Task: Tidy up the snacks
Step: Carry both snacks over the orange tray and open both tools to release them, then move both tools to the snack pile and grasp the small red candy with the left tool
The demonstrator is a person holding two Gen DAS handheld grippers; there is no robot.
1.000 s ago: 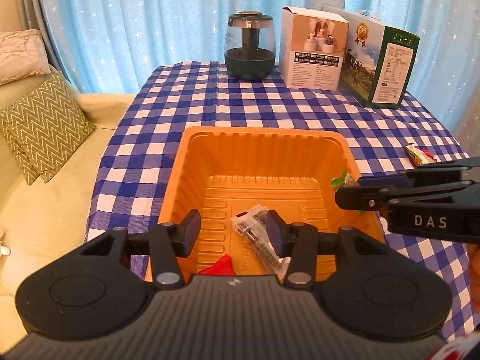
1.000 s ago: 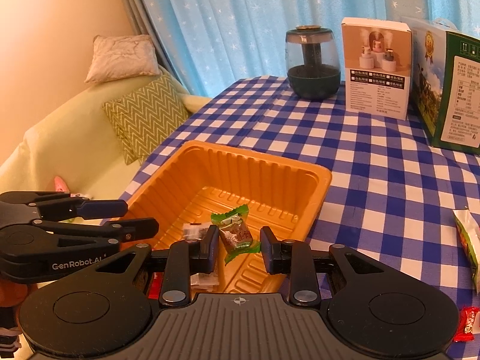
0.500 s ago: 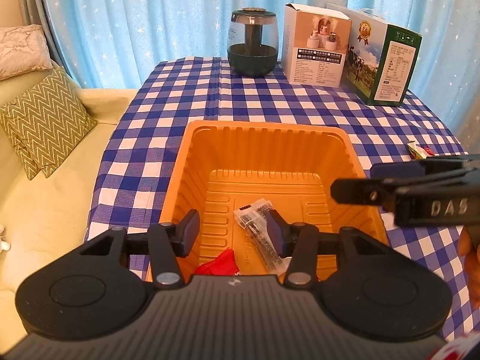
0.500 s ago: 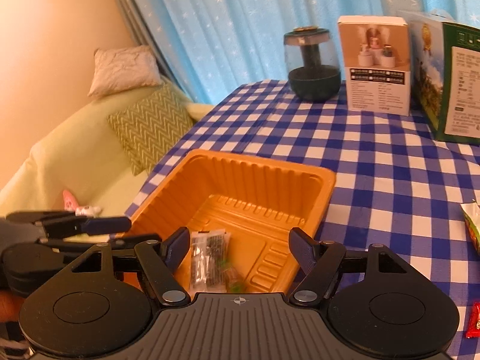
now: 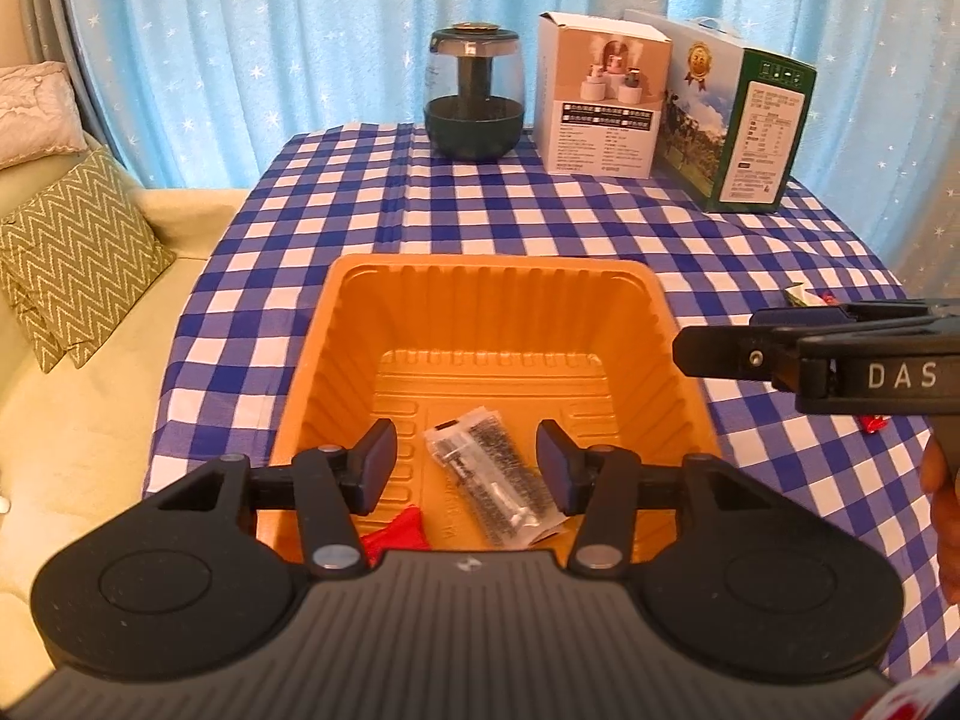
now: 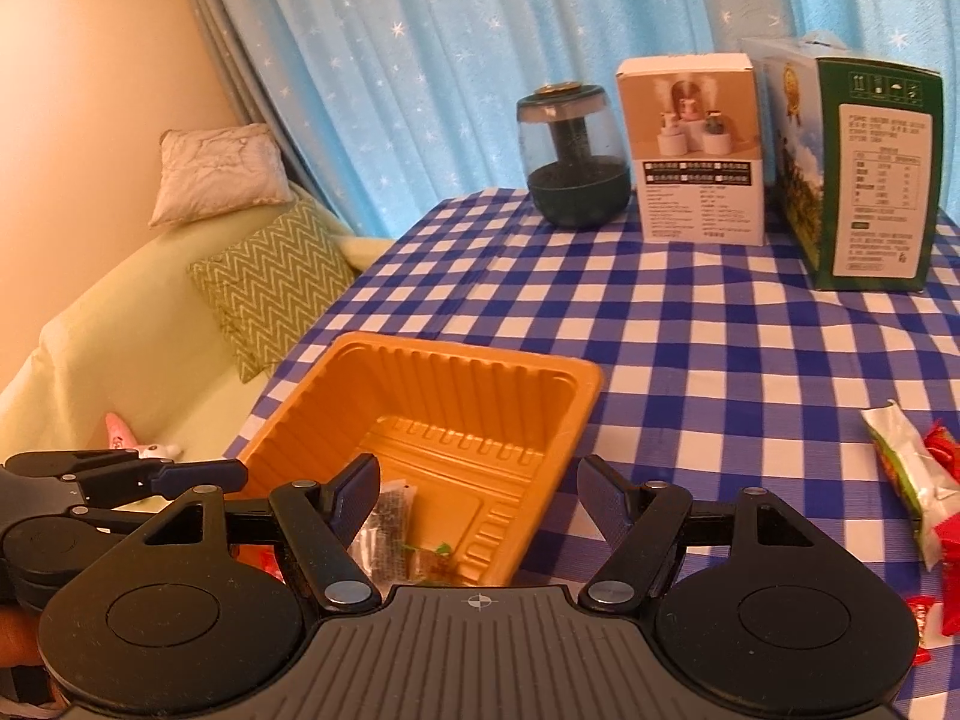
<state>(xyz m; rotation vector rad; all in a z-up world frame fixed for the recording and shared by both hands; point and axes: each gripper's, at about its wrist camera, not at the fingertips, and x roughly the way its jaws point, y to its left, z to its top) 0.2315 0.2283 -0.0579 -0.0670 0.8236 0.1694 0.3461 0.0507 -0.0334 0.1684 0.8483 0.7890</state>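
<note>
An orange tray (image 5: 492,276) (image 6: 468,354) sits on the blue checked tablecloth. On its floor lie a clear speckled packet (image 5: 492,480) (image 6: 387,522), a red wrapper (image 5: 399,531) and a green candy (image 6: 432,552). My left gripper (image 5: 467,459) hangs open over the near end of the tray, its pads on either side of the clear packet and apart from it. My right gripper (image 6: 480,495) (image 5: 717,336) is open wide and holds nothing, at the tray's right rim. More snacks lie on the cloth to the right: a green-white packet (image 6: 900,468) and red wrappers (image 6: 942,450).
A dark glass jar (image 5: 474,96), a white box (image 5: 600,102) and a green box (image 5: 744,120) stand at the back of the table before a blue curtain. A sofa with a zigzag cushion (image 5: 78,252) lies left of the table's edge.
My right gripper opened and the green candy dropped from it into the tray. That gripper then drew back to the right, off the tray. The left gripper stayed put.
</note>
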